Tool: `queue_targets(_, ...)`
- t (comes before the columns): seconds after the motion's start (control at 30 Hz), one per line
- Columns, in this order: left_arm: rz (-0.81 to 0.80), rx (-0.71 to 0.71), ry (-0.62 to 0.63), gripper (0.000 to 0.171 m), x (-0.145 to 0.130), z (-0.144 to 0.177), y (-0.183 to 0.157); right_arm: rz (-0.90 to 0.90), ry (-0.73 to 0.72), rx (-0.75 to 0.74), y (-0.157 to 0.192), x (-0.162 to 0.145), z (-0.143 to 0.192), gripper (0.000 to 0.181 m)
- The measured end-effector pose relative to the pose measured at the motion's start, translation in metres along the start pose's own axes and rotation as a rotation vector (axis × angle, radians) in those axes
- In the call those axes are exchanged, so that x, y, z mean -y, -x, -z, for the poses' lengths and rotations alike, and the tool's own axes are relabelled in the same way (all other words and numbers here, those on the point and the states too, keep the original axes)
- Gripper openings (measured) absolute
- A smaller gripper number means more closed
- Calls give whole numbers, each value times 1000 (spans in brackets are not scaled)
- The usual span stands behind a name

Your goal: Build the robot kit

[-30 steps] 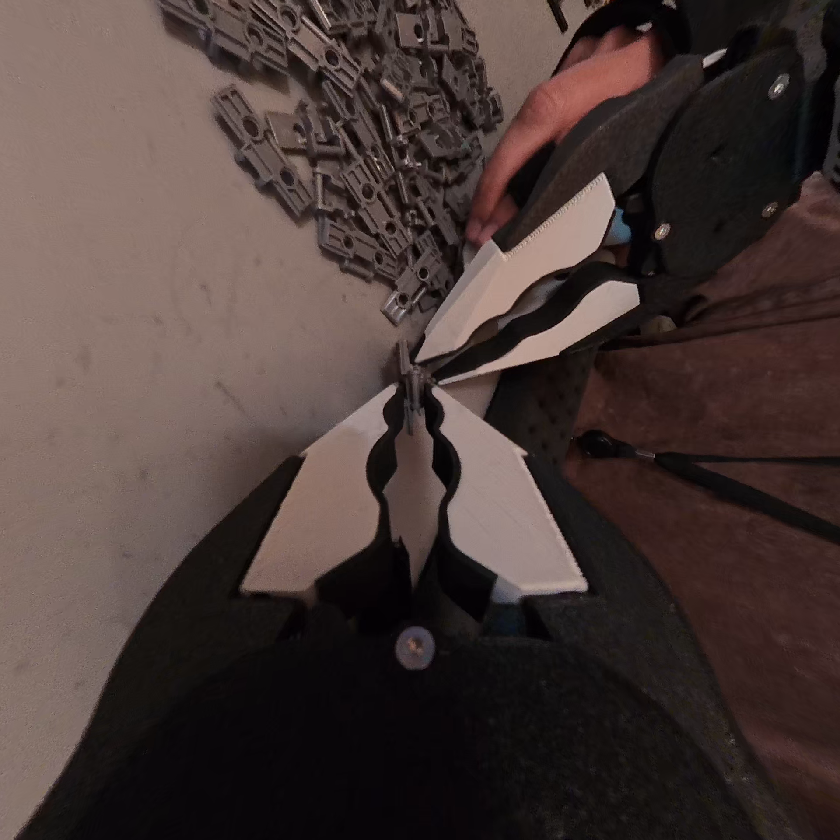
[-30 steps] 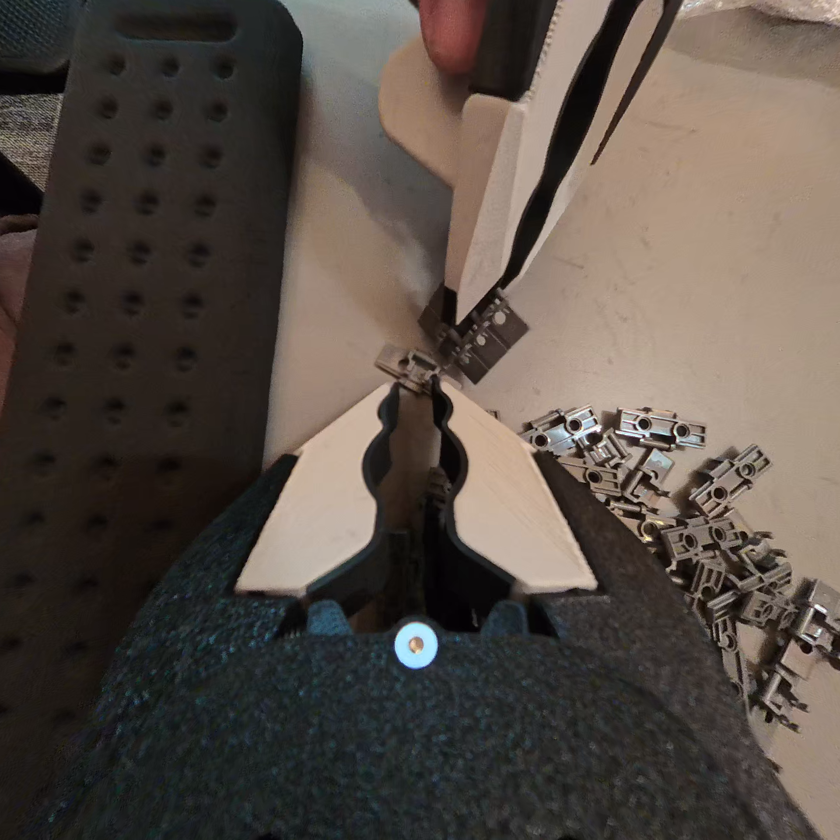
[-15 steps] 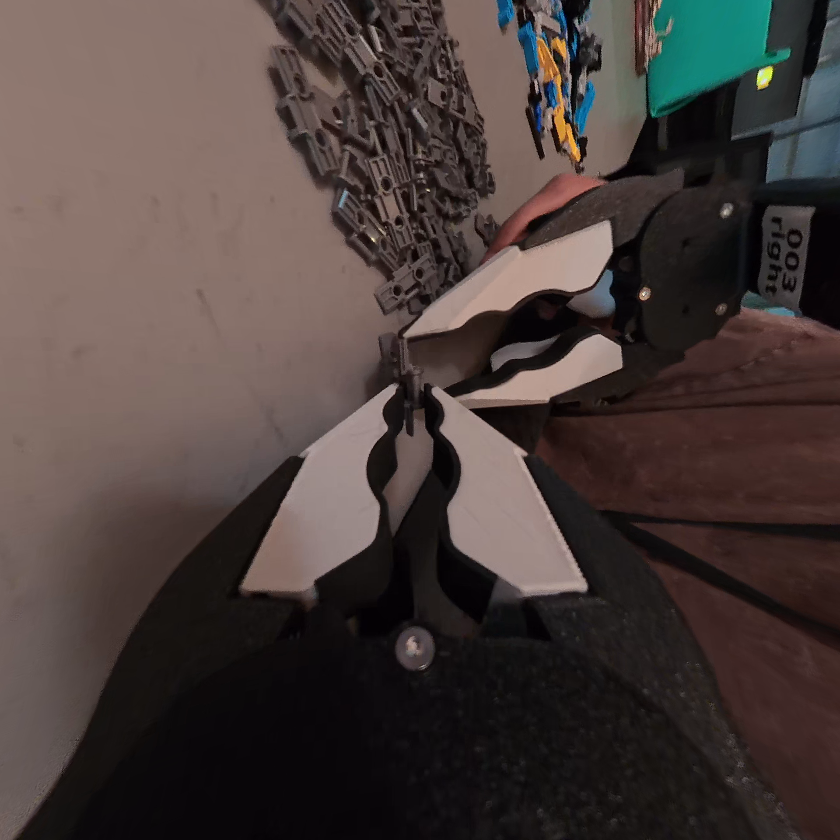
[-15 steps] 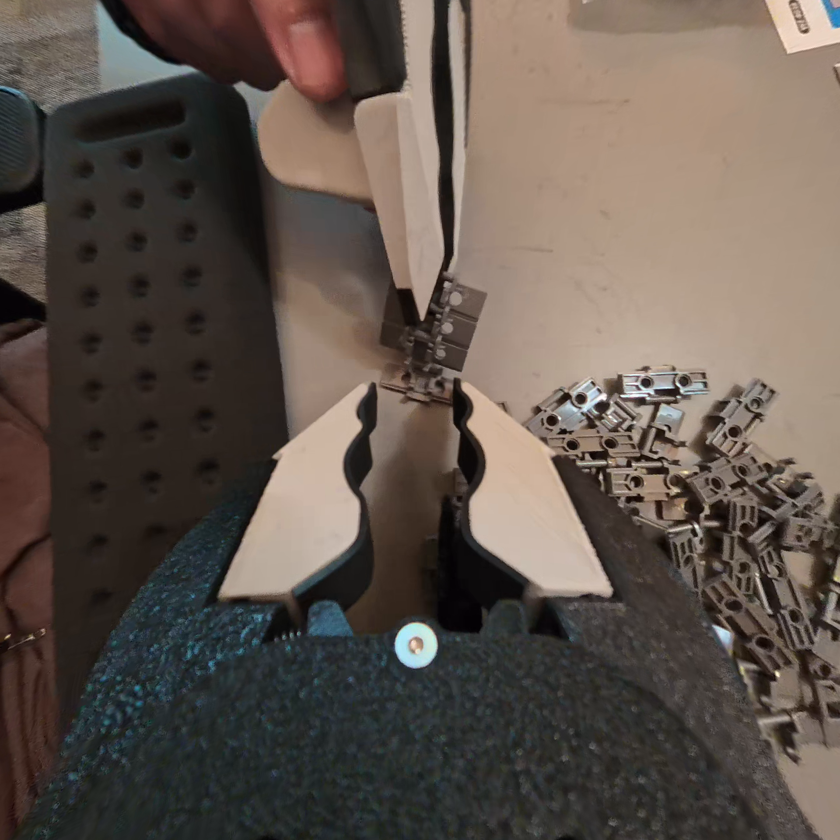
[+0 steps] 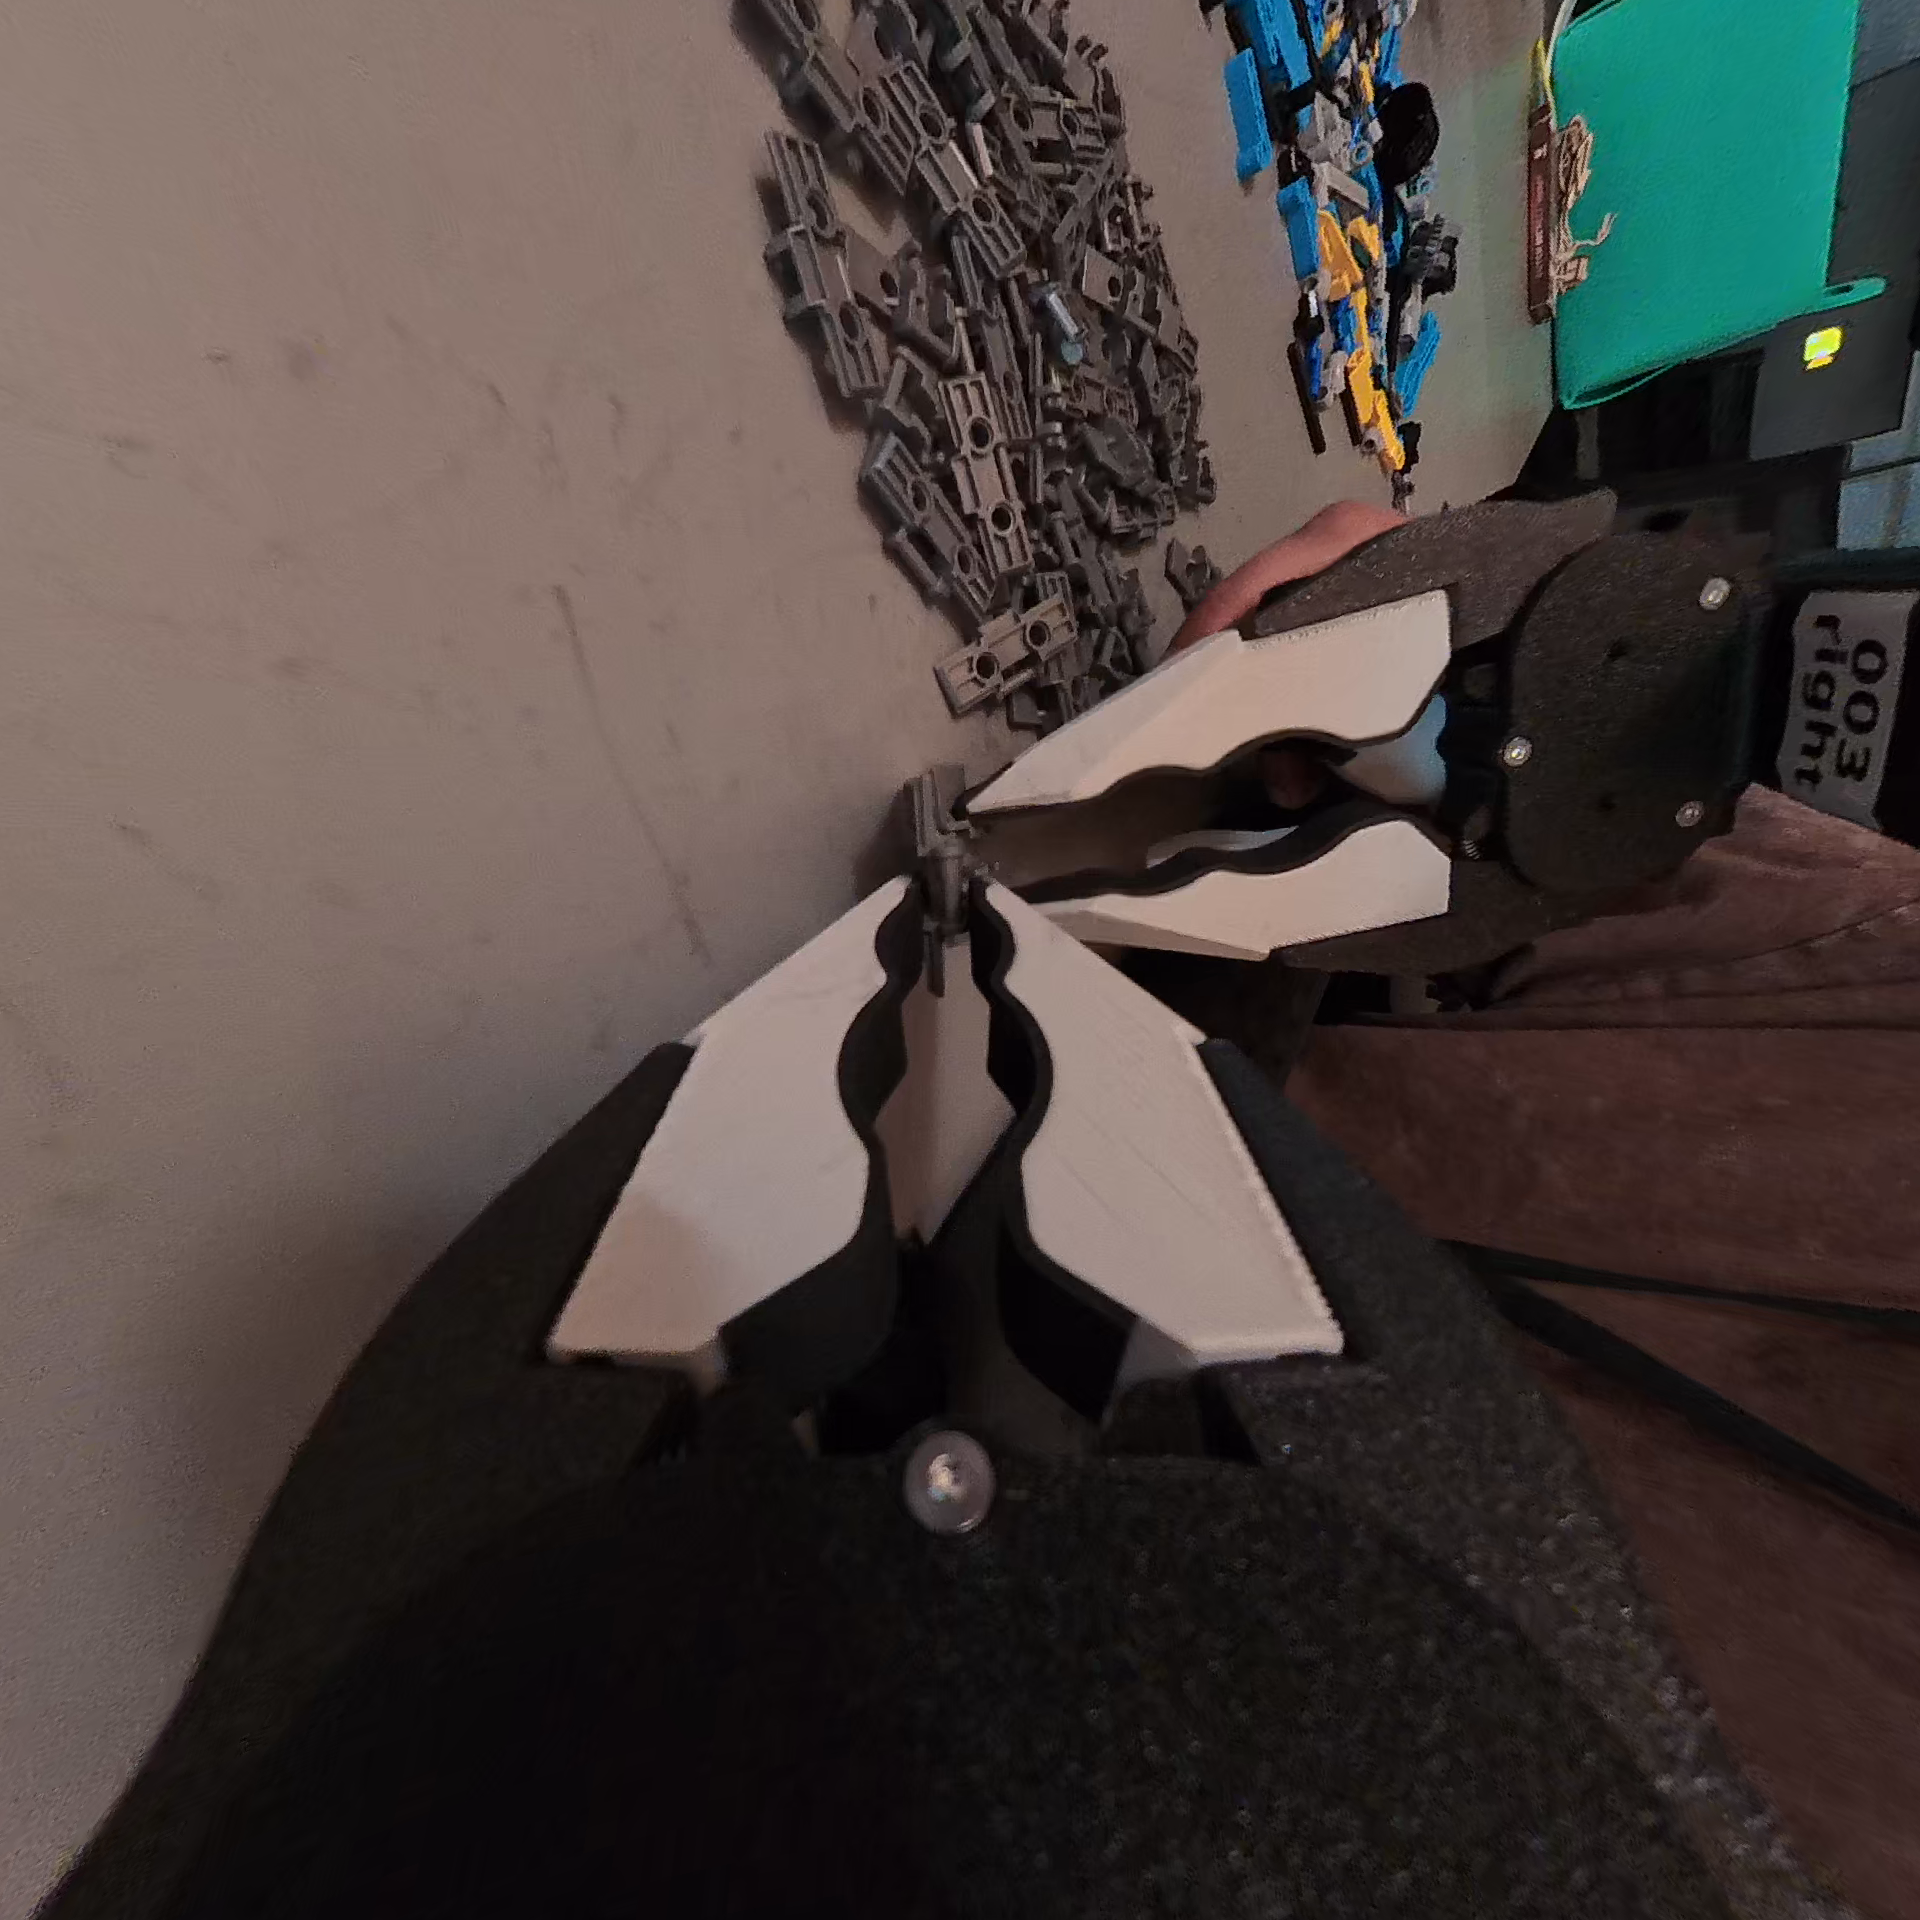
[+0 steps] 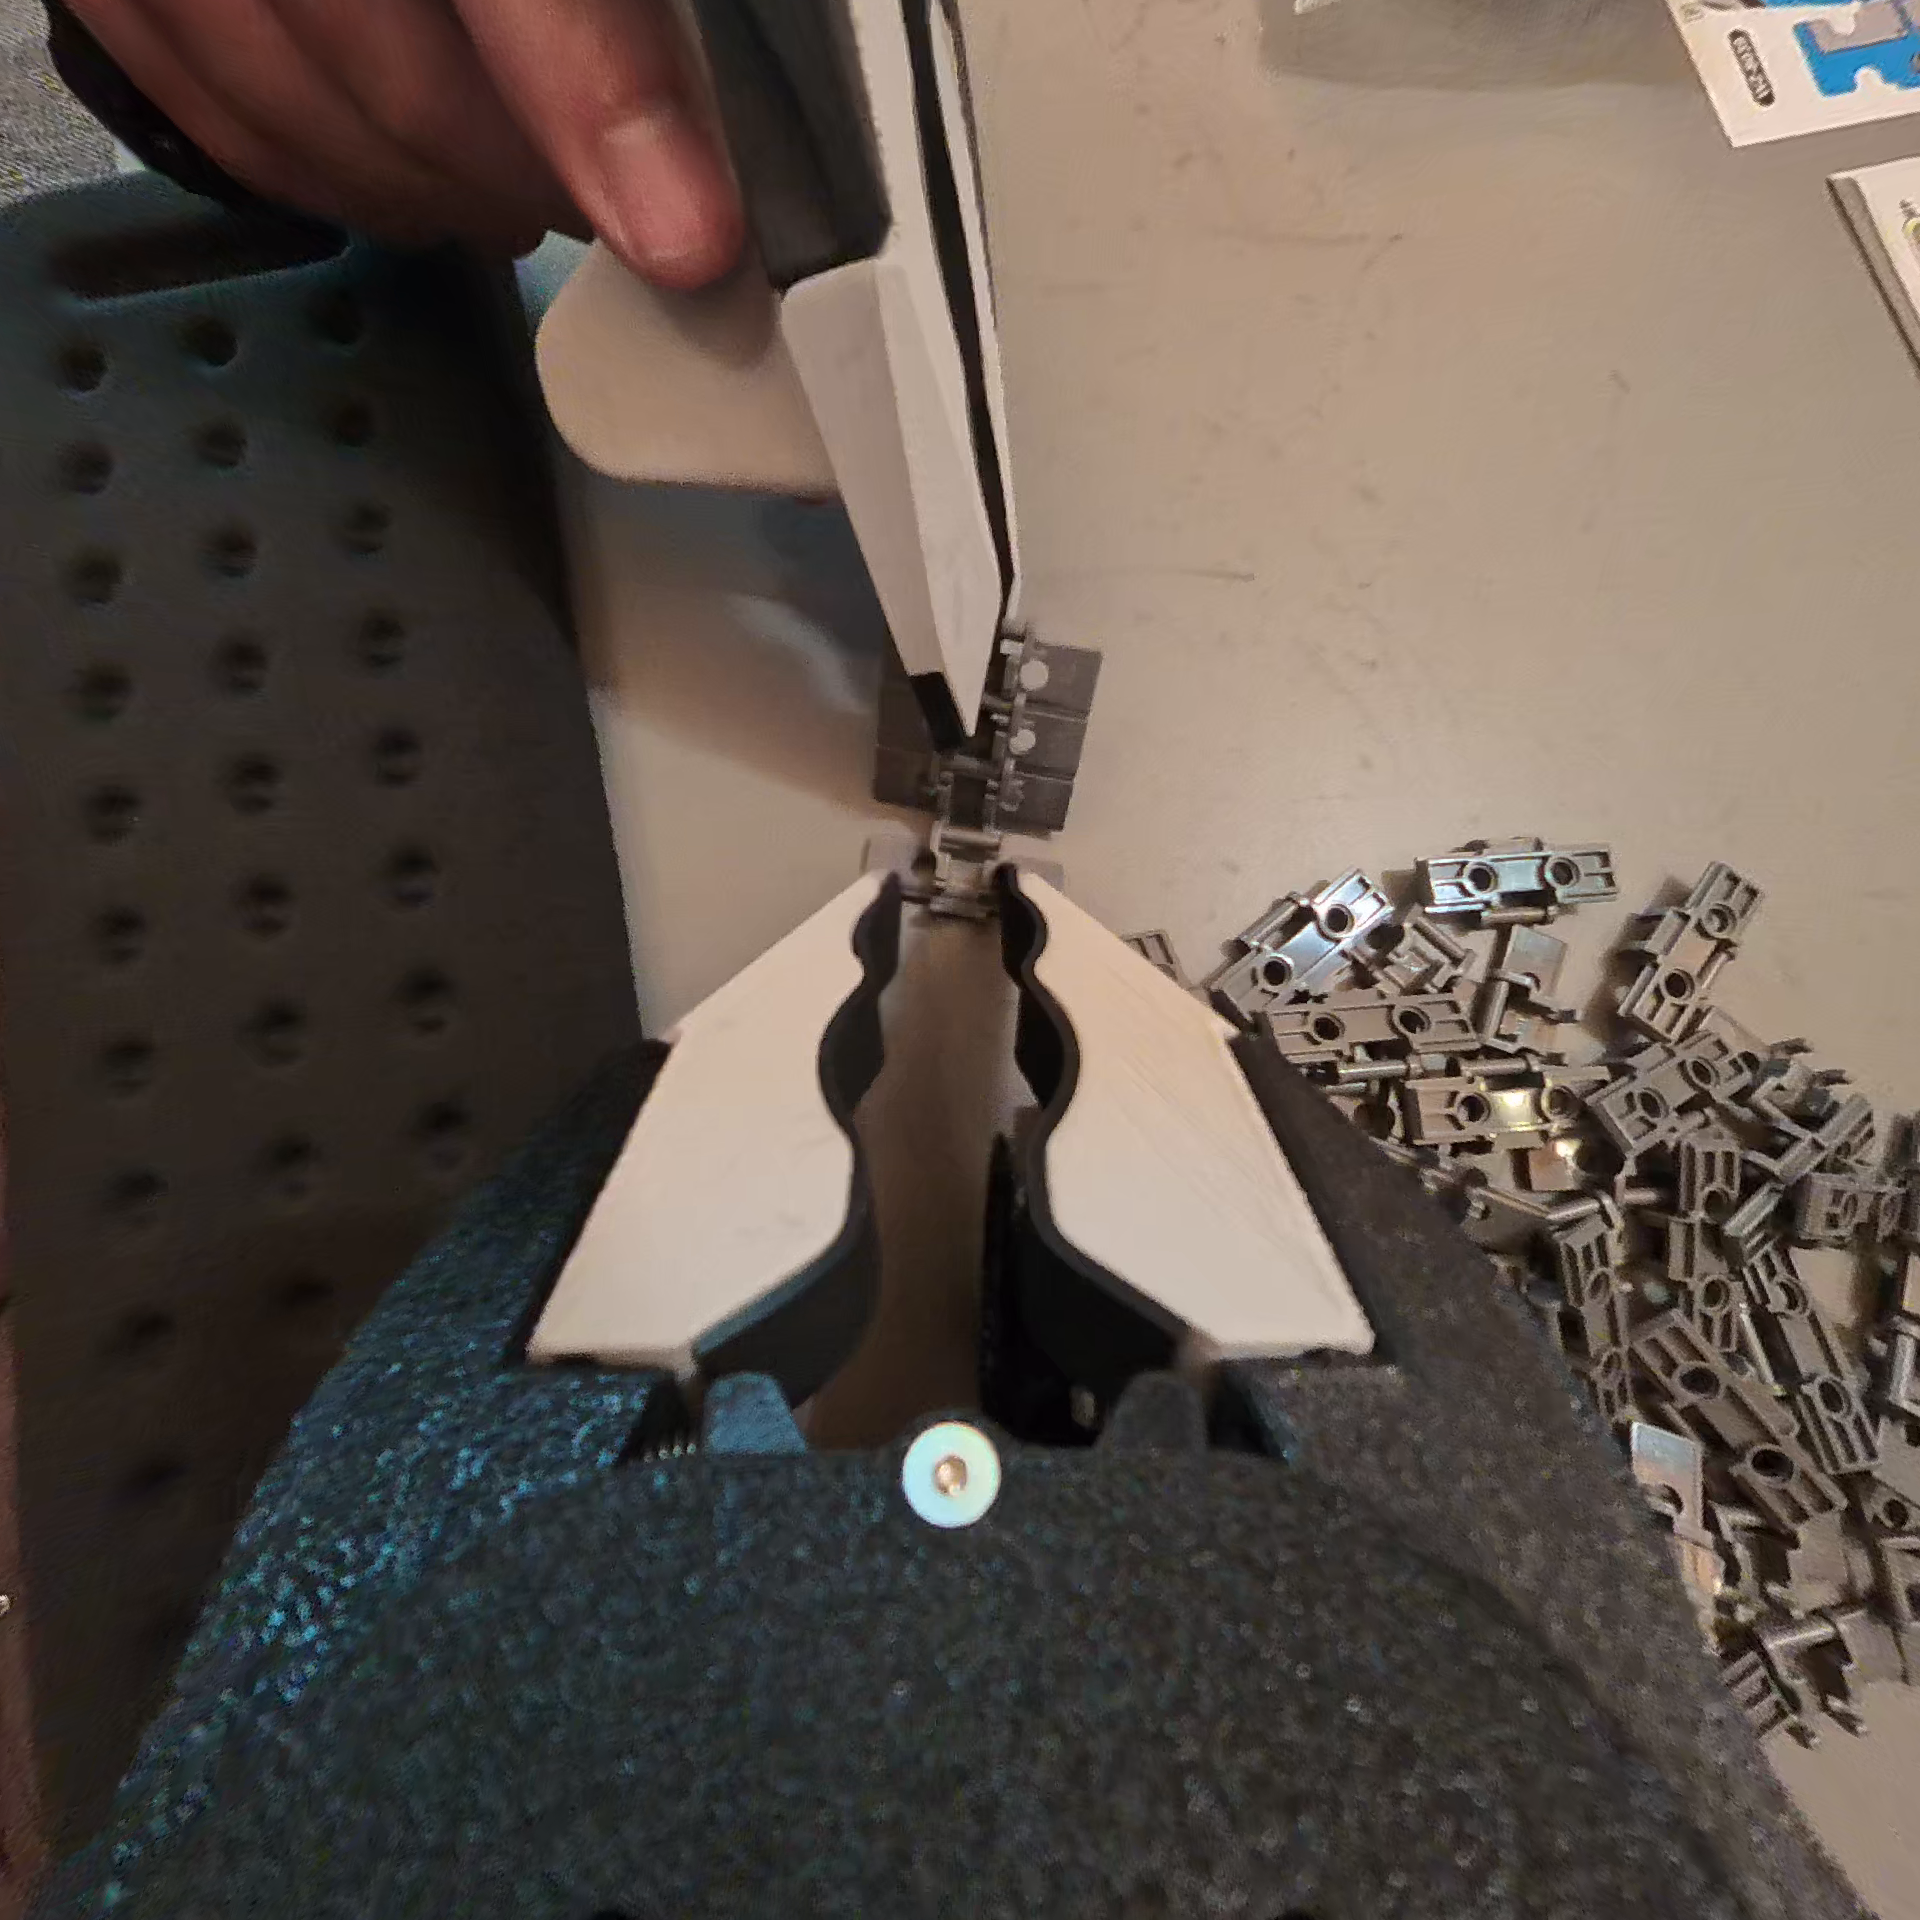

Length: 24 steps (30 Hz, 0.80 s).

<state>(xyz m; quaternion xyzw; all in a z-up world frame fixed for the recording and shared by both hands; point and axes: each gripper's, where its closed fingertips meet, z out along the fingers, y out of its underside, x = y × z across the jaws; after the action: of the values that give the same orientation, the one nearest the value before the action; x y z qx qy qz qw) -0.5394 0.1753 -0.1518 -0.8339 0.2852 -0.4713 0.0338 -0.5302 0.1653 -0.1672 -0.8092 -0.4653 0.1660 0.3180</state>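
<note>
Here, left tool (image 5: 948, 896) clamped edge-on across short chain of grey links (image 6: 985, 740), long axis running straight toward right tool (image 6: 948, 883), nipping chain's end link; tips almost touching above tabletop (image 6: 1455, 520), loose pile (image 6: 1621, 1195) beside.

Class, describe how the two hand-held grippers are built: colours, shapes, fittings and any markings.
Each hand-held gripper, left and right, has two white wedge-shaped fingers with wavy black inner pads, set in a speckled black body with a silver screw at the centre. The right one carries a black label with white writing. A thin black cable trails nearby.
</note>
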Motion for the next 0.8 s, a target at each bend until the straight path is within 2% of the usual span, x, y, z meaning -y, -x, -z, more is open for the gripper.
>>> queue_targets(0.1,9,-11,2,7,0,-1,0,8,-8,-7,-1,-1,0,13)
queue_targets(0.33,67,-60,-13,7,1,1,1,-19,-18,8,-1,1,-1,13)
queue_targets(0.67,16,-49,-21,7,-3,4,-2,-36,-29,31,0,3,-2,13)
queue_targets(0.8,-59,-32,-38,7,-3,5,-3,11,-33,27,1,4,-3,13)
